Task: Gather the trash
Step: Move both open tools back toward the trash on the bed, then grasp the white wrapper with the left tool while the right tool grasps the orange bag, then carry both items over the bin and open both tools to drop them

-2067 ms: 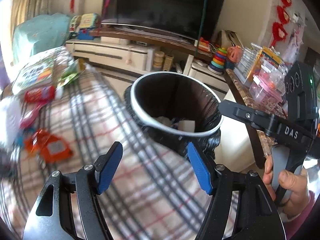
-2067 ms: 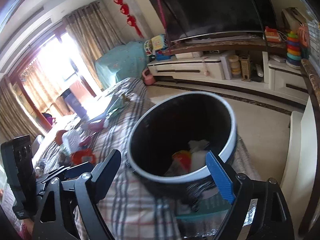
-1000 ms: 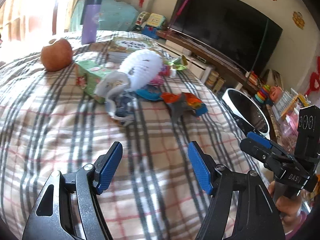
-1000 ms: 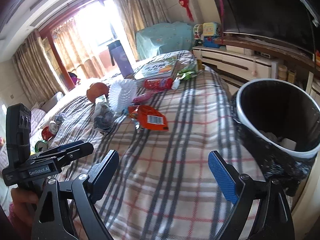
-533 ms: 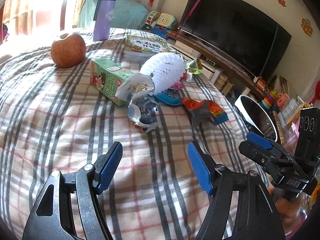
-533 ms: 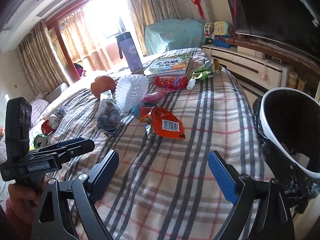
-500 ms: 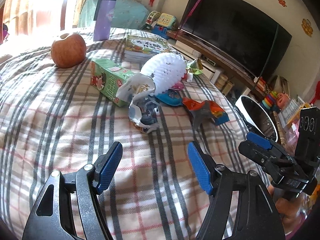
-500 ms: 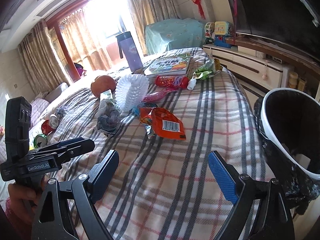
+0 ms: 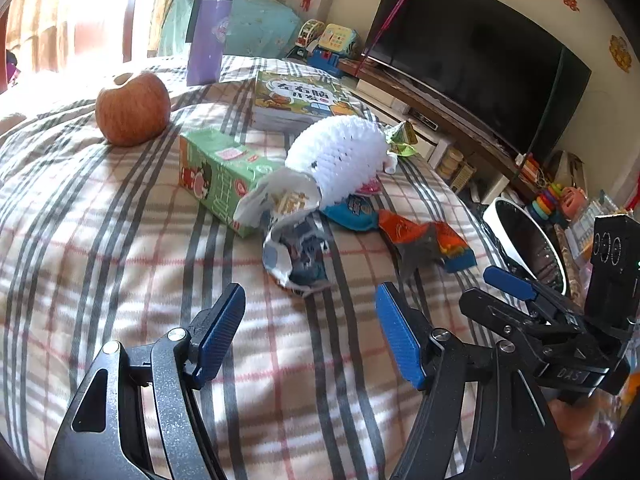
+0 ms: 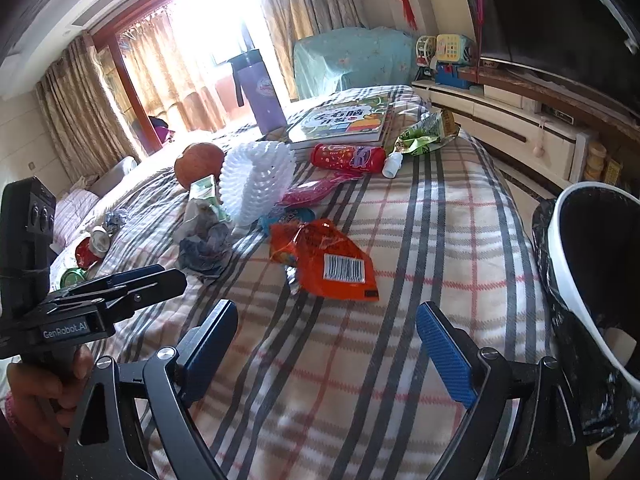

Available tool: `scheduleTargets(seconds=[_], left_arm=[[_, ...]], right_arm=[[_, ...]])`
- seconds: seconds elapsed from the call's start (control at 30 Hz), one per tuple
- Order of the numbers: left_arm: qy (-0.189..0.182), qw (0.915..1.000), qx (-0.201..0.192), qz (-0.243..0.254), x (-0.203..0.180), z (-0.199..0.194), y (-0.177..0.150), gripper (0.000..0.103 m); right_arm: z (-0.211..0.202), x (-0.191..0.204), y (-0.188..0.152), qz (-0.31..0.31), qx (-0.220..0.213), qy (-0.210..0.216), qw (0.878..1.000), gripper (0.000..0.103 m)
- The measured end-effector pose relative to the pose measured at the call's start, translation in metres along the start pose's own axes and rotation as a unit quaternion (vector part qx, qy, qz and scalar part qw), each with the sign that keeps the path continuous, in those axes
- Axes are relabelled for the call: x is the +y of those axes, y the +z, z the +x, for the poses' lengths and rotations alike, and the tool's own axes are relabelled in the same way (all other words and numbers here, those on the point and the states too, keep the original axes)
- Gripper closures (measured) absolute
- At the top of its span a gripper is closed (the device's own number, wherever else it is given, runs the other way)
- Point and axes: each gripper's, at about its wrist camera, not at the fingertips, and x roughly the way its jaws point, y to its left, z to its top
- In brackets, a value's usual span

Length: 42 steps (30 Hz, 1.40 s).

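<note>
A red apple [image 9: 132, 109], a purple tumbler [image 9: 207, 28] and a children's book [image 9: 298, 98] sit at the far side of the plaid blanket [image 9: 100, 240], behind the litter; a green carton [image 9: 216, 176] lies on its side just left of a white foam fruit net [image 9: 340, 156], which leans over the crumpled wrappers. The left gripper [image 9: 310, 332] hovers with its blue pads apart and nothing between them, and the crumpled grey-white wrapper [image 9: 298, 256] lies just beyond its fingertips, slightly left of centre. The right gripper [image 10: 328, 340] stands wide and empty above the blanket, with the orange snack bag [image 10: 332, 260] lying barcode-up just ahead of it and nothing in between. Farther off are a blue wrapper [image 10: 286, 216], a pink wrapper [image 10: 316, 190], a red tube [image 10: 348, 157], a small white bottle [image 10: 392, 168] and a green packet [image 10: 424, 136]. The trash bin [image 10: 568, 264], white-rimmed with a black liner, stands off the blanket's right edge, close beside the right gripper's right finger. Drink cans [image 10: 86, 254] lie at the far left. A television [image 9: 472, 56] on a long low cabinet [image 10: 516, 128] fills the right wall, and curtains [image 10: 180, 72] hang at a bright window.
</note>
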Motion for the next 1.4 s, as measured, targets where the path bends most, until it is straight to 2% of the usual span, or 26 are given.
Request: scheduleTargets(seconds=[0.2, 0.27, 0.3, 0.33, 0.37, 0.4, 0.43, 0.47, 0.5, 0.63, 1.1, 1.4], left_arm=[[0.004, 1.0, 0.005, -0.004, 0.005, 0.016, 0.011, 0.034], [0.002, 0.9999, 0.008, -0.008, 0.007, 0.02, 0.012, 0.034], [0.001, 0.9999, 0.009, -0.008, 0.008, 0.023, 0.012, 0.036], [-0.002, 0.9999, 0.009, -0.009, 0.009, 0.025, 0.012, 0.046], [-0.007, 0.9999, 0.012, -0.009, 0.009, 0.026, 0.012, 0.054], [-0.011, 0.9998, 0.017, -0.008, 0.009, 0.029, 0.012, 0.068], [-0.014, 0.9997, 0.019, -0.007, 0.009, 0.03, 0.011, 0.072], [-0.015, 0.9997, 0.018, -0.004, 0.008, 0.029, 0.009, 0.073], [-0.017, 0.9997, 0.015, -0.001, 0.006, 0.027, 0.008, 0.075], [-0.028, 0.9994, 0.011, 0.014, -0.005, 0.018, 0.002, 0.077], [-0.089, 0.9935, 0.02, 0.068, -0.071, 0.007, -0.012, 0.077], [-0.127, 0.9871, 0.031, 0.093, -0.111, 0.01, -0.016, 0.077]], right_arm=[[0.017, 0.002, 0.012, -0.014, 0.003, -0.001, 1.0, 0.012], [0.022, 0.003, 0.015, -0.017, 0.003, -0.003, 1.0, 0.015], [0.024, 0.004, 0.016, -0.02, 0.003, -0.005, 1.0, 0.025], [0.026, 0.004, 0.016, -0.022, 0.005, -0.008, 1.0, 0.042], [0.027, 0.004, 0.017, -0.022, 0.007, -0.011, 1.0, 0.051], [0.028, 0.003, 0.016, -0.022, 0.01, -0.012, 1.0, 0.069], [0.028, 0.002, 0.015, -0.02, 0.01, -0.017, 1.0, 0.078], [0.026, 0.001, 0.014, -0.018, 0.007, -0.018, 1.0, 0.085], [0.023, 0.0, 0.013, -0.014, 0.006, -0.015, 1.0, 0.096], [0.008, -0.007, 0.007, -0.004, -0.004, -0.018, 1.0, 0.101], [-0.051, -0.037, -0.017, 0.035, -0.023, -0.03, 0.999, 0.102], [-0.087, -0.061, -0.03, 0.062, -0.041, -0.055, 0.996, 0.102]])
